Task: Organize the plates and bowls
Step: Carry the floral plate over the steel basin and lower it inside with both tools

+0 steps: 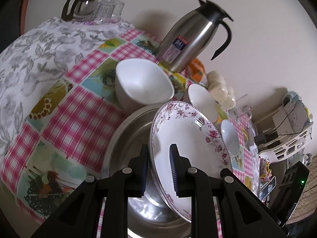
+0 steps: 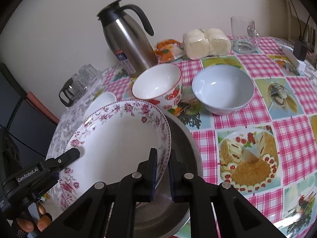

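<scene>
You have the floral plate (image 2: 118, 138) pinched by its rim on both sides: your left gripper (image 1: 159, 170) and your right gripper (image 2: 162, 175) are each clamped on it, holding it tilted just above the steel tray (image 2: 185, 138). Let one side drop faster and the glazed rim may slip out, cracking against the tray or the white bowl (image 1: 142, 84) nearby.

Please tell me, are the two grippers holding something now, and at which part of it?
Both hold the floral plate by its rim, on opposite edges: the left gripper at one side, the right gripper at the other, above the steel basin.
</scene>
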Demonstrator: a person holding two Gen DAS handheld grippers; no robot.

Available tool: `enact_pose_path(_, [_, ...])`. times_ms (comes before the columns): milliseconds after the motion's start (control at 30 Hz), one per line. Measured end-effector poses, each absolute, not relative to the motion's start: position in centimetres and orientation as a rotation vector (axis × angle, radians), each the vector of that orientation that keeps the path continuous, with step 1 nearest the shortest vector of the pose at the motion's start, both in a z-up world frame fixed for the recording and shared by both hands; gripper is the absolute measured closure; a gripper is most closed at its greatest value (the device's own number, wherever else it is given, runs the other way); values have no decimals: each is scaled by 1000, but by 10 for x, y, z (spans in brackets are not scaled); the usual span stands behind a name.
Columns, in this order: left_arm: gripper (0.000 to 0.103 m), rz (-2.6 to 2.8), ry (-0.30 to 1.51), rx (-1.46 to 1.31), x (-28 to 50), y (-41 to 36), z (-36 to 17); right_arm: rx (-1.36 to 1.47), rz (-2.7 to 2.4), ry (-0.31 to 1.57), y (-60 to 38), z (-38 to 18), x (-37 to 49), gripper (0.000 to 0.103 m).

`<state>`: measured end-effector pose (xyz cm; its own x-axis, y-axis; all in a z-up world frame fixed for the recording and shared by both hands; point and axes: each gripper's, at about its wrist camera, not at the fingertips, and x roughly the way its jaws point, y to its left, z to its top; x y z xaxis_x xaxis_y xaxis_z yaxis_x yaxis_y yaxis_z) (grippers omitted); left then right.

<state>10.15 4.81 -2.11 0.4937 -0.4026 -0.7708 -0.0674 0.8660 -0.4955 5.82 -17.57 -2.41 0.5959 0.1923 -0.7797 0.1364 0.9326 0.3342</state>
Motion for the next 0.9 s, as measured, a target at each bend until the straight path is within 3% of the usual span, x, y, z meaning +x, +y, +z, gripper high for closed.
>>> enact_pose_path(900, [82, -133, 1255, -407, 97, 34, -58, 356, 14, 1083, -176, -62, 70, 91])
